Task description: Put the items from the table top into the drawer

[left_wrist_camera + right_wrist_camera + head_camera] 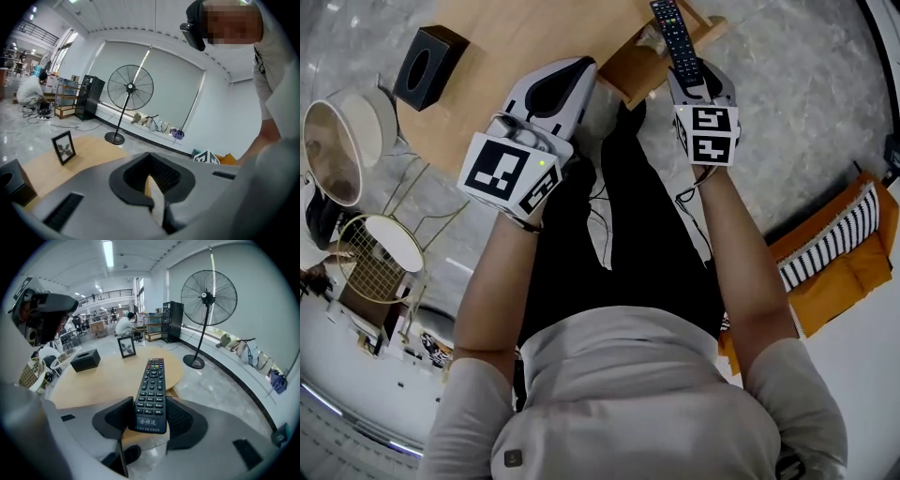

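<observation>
Closest to the head camera was the person's pale shirt (628, 375), with both forearms stretched out ahead. In the right gripper (149, 417), the jaws were clamped on the butt end of the black remote control (151, 385) (buttons up), which jutted out above the open drawer (630, 67) at the wooden table's (98, 376) near edge. On the left gripper (151, 158), the jaws were together, holding nothing. A black tissue box (84, 360) sat near the table's left edge, and a picture frame (125, 347) stood at its far edge.

Left gripper (151, 161) jaws together, picture frame (63, 147) on table (93, 152), standing fan (130, 89)
</observation>
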Demonstrator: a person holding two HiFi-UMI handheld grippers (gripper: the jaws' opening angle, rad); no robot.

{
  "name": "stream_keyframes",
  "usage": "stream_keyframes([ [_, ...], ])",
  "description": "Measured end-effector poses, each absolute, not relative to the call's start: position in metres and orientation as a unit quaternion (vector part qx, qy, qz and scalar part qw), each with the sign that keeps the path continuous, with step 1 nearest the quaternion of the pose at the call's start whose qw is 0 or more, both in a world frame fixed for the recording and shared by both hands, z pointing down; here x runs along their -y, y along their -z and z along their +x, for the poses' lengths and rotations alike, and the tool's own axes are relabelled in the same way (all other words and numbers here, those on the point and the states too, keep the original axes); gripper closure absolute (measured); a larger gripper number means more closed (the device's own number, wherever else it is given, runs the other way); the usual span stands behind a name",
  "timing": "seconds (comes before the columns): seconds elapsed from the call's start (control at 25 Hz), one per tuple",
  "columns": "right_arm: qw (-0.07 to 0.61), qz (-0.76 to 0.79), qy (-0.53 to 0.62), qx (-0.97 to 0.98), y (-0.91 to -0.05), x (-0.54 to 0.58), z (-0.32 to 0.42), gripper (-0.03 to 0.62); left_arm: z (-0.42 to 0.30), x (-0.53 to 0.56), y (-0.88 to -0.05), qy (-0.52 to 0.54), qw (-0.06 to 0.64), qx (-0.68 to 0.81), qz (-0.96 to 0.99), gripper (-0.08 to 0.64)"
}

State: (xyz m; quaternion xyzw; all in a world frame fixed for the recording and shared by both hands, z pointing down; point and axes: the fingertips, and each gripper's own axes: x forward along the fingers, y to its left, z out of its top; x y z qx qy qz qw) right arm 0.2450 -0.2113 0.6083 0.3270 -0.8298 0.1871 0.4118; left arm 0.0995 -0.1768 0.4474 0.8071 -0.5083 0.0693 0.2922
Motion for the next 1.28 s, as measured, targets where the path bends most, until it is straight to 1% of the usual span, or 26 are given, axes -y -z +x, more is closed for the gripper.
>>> stream_keyframes([
  [0.2, 0.41, 0.36, -0.226, 0.807, -0.633, 0.208, 0.277, 0.357, 0.134, 0.195, -0.47, -0.094, 0.297, 0.465, 0.829, 0.551],
  [0.36, 0.406, 0.387, -0.257, 0.787, -0.651, 0.199, 0.289, 0.357, 0.151, 0.205, -0.487, -0.111, 0.301, 0.423, 0.847, 0.551],
  [0.8, 0.39, 0.441, -0.33, 0.738, -0.71, 0.2, 0.288, 0.356, 0.158, 0.224, -0.547, -0.147, 0.324, 0.353, 0.865, 0.551],
  [1.08, 0.368, 0.459, -0.39, 0.709, -0.753, 0.205, 0.274, 0.356, 0.15, 0.23, -0.583, -0.164, 0.337, 0.332, 0.866, 0.551],
  [1.28, 0.368, 0.458, -0.405, 0.7, -0.78, 0.204, 0.266, 0.356, 0.146, 0.228, -0.6, -0.173, 0.344, 0.327, 0.863, 0.551],
])
